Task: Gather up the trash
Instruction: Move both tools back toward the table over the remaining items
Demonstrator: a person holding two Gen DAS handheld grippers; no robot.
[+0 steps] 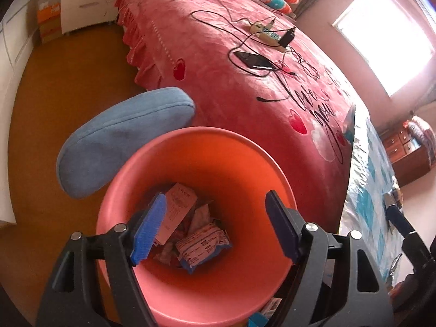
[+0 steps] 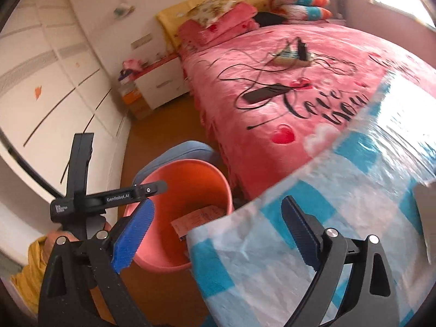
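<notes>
In the left wrist view, the left gripper (image 1: pixel 215 226) is being held directly above the pink bin (image 1: pixel 190 294), its jaws spread wide and nothing being gripped between them. Trash is lying at the bottom of the bin: a white wrapper (image 1: pixel 203 248) with blue print and a pale printed box (image 1: pixel 177 212) leaning against the wall. The bin's rim is being flanked by a blue cushion (image 1: pixel 120 139) on the floor at the left and by the pink bedspread (image 1: pixel 218 54) behind. A phone (image 1: pixel 253 60) and a power strip (image 1: pixel 265 31) with cables are lying on the bed, well apart from the bin.

In the right wrist view, the right gripper (image 2: pixel 218 234) is also being held wide open, empty, over the edge of a blue-and-white checked cloth (image 2: pixel 272 259) under clear plastic. The bin (image 2: pixel 163 256) is being seen just beside that edge, lower left, with the left gripper (image 2: pixel 152 188) hovering over its rim. Open brown floor (image 2: pixel 163 125) is being left between the bed and the white wardrobe (image 2: pixel 54 81).
</notes>
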